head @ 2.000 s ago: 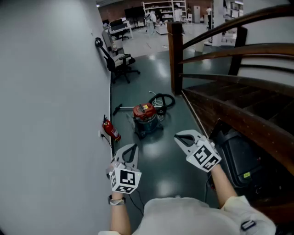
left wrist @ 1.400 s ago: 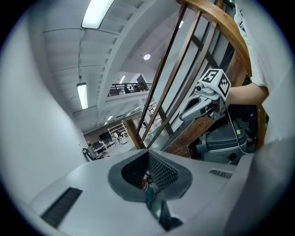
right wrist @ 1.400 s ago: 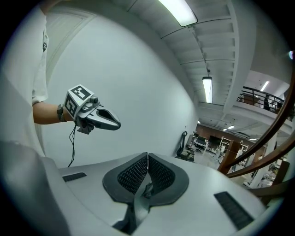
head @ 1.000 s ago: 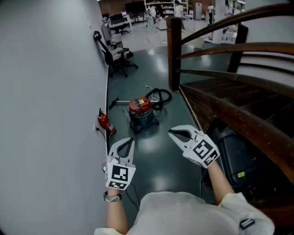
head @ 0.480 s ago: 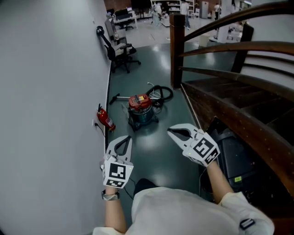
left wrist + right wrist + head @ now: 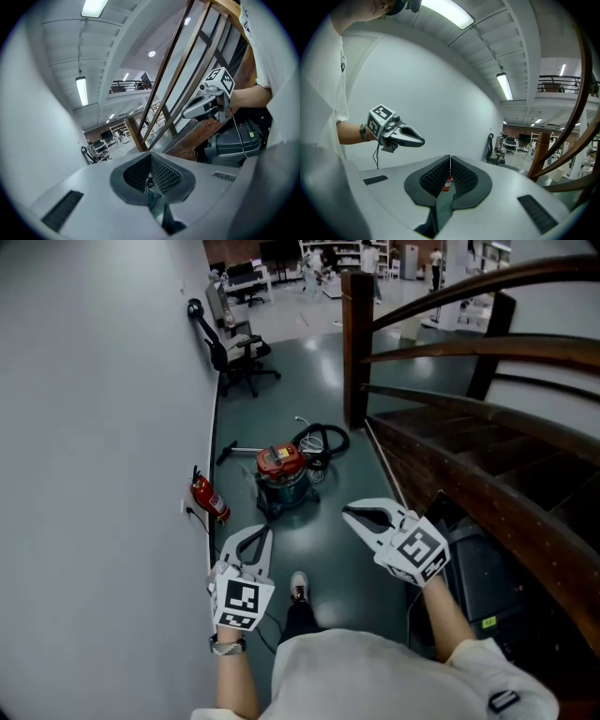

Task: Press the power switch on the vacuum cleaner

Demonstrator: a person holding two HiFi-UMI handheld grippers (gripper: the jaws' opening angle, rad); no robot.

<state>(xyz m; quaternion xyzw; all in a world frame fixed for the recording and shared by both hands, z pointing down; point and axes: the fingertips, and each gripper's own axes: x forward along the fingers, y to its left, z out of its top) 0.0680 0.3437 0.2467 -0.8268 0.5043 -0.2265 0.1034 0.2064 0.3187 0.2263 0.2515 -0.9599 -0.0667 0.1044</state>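
Note:
The vacuum cleaner (image 6: 281,474) stands on the dark green floor ahead, with a red top, a teal drum and a black hose (image 6: 322,440) coiled behind it. My left gripper (image 6: 267,528) hangs shut and empty in the air, short of the vacuum and slightly to its left. My right gripper (image 6: 348,512) is also shut and empty, in front of the vacuum and to its right. In the left gripper view the jaws (image 6: 150,155) meet at the tips, and a sliver of teal shows in the slit below them. The right gripper view shows its jaws (image 6: 450,157) closed too.
A grey wall runs along the left, with a red fire extinguisher (image 6: 207,497) at its foot. A wooden stair railing (image 6: 441,343) and its post (image 6: 356,348) stand to the right, above a black case (image 6: 473,568). Office chairs (image 6: 234,357) stand farther back. My shoe (image 6: 298,586) shows below.
The person has stepped forward: a shoe now shows on the floor below. Both grippers have drifted a little with the step and stay shut. The vacuum has not moved.

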